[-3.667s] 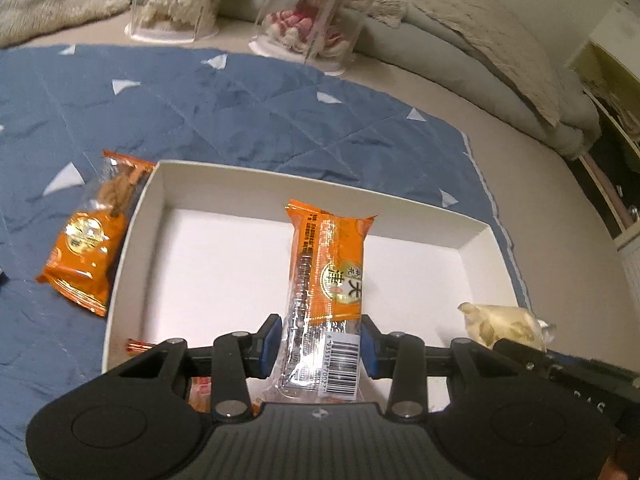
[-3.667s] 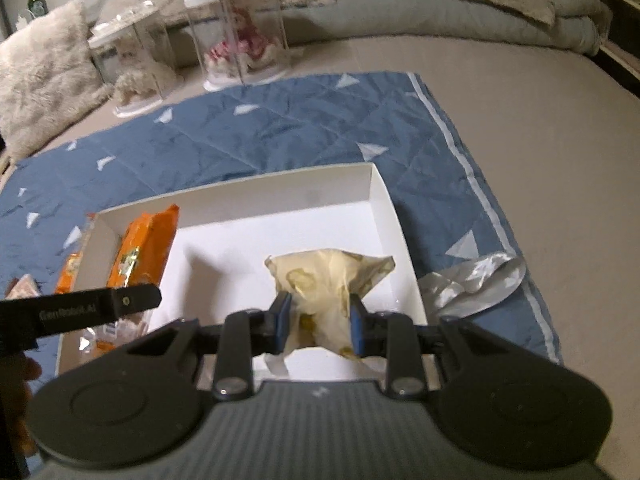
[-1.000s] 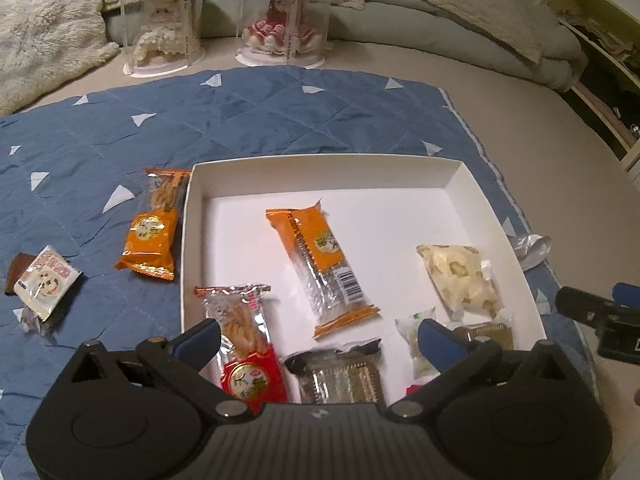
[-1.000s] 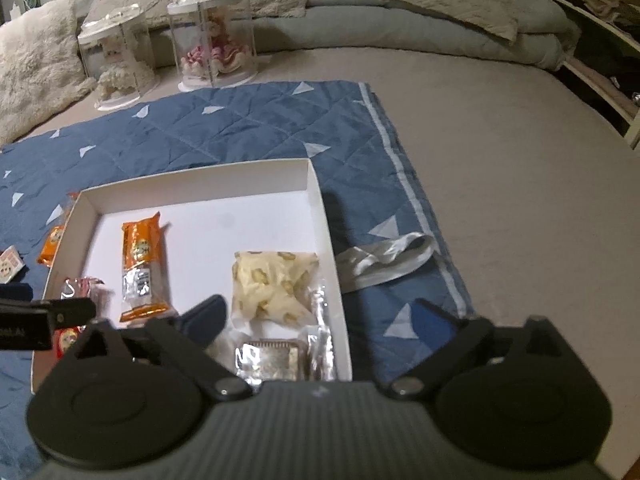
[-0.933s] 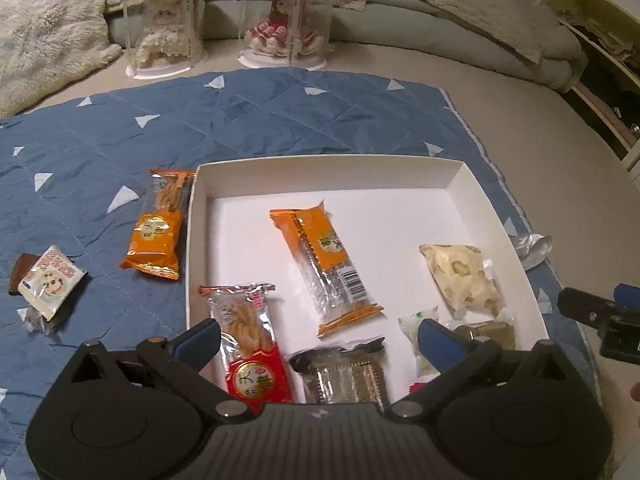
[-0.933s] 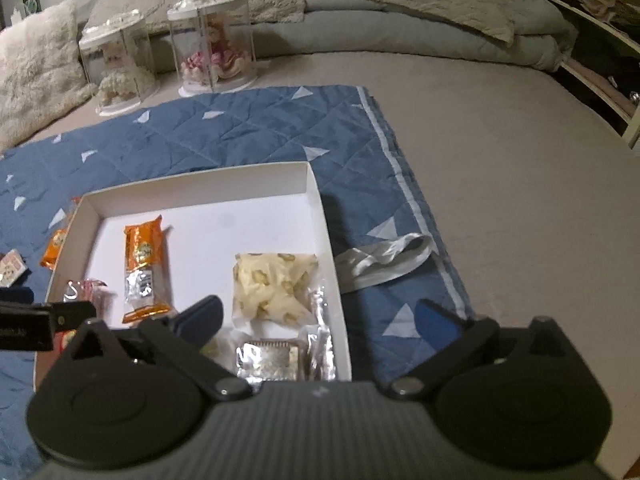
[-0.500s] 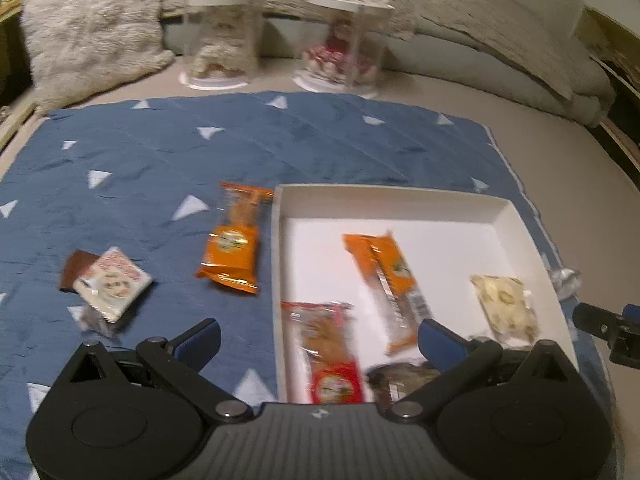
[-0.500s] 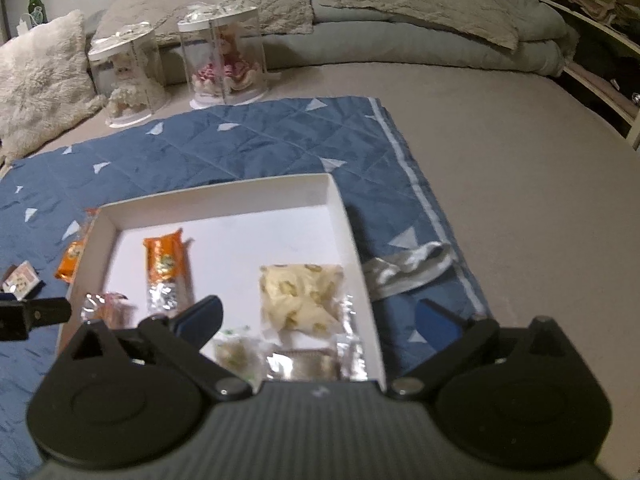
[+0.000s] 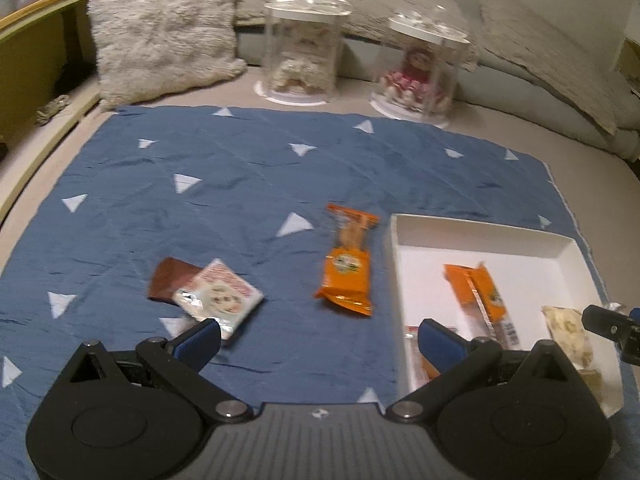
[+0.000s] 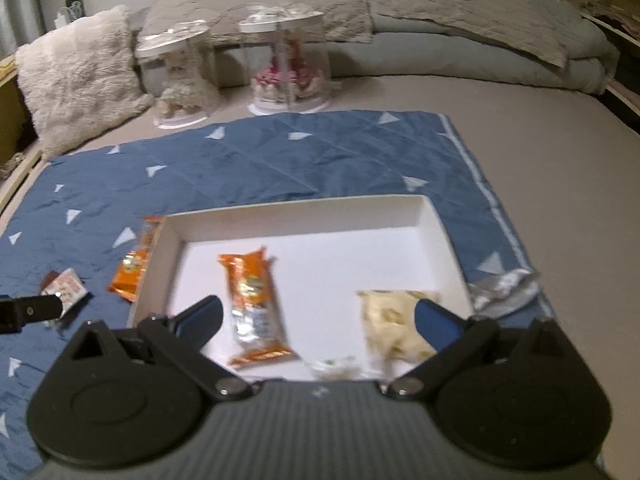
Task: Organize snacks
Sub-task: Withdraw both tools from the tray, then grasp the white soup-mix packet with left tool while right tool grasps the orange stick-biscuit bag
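The left gripper (image 9: 318, 340) has its fingers spread wide and holds nothing. It hangs over the blue blanket (image 9: 240, 176). At about 12 o'clock from it lies an orange snack pack (image 9: 349, 266) on the blanket, just beside the white box (image 9: 480, 234). At 10 o'clock lie a white snack pack (image 9: 219, 294) and a brown one (image 9: 170, 278), touching. The right gripper (image 10: 316, 318) is spread wide too, empty, over the box. Inside the box are a long orange snack (image 10: 254, 302) and a pale yellow snack (image 10: 394, 324). A silver wrapper (image 10: 504, 288) lies outside, at 2 o'clock.
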Available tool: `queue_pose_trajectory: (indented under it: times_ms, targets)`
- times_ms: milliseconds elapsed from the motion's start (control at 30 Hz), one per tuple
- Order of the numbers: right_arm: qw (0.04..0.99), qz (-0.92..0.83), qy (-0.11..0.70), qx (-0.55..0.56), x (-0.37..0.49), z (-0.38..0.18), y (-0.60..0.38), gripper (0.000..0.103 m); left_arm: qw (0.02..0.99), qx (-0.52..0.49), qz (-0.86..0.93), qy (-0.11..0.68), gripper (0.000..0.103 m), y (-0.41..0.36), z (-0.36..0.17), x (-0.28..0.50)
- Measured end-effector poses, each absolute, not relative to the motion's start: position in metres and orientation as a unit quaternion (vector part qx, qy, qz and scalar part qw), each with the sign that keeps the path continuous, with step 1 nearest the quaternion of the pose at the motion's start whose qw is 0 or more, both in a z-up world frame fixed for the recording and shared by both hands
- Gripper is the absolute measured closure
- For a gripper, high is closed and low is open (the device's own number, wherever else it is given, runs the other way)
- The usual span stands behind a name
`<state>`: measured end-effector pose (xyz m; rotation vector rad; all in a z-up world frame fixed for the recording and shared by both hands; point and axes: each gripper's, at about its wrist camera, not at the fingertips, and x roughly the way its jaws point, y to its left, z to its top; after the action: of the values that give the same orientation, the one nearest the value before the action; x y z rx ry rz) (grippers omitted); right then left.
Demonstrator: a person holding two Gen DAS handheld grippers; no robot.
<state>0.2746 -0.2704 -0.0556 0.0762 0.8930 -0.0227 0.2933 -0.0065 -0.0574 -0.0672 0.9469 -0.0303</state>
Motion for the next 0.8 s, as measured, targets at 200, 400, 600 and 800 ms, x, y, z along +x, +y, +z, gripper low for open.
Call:
queue_pose_trajectory:
  times_ms: [200,400,600,800]
  targets:
    - [0.903,0.024,0.429,0.028,0.288,-0.053,-0.236,0.000,0.895,-0.013,-0.007,0.446,0.000,0.022,-0.058,0.295]
    - [0.905,0.057,0.421,0.033,0.300,-0.048,-0.201,0.000,0.898,0.018,-0.008,0.440,0.000,0.049,-0.069,0.304]
    - [0.903,0.087,0.417,0.059,0.314,-0.043,-0.168,0.000,0.896,0.066,-0.017,0.439,0.000,0.063,-0.088,0.317]
    - [0.890,0.110,0.428,0.108,0.335,-0.050,-0.143,0.000,0.892,0.124,-0.047,0.432,0.000,0.058,-0.106,0.328]
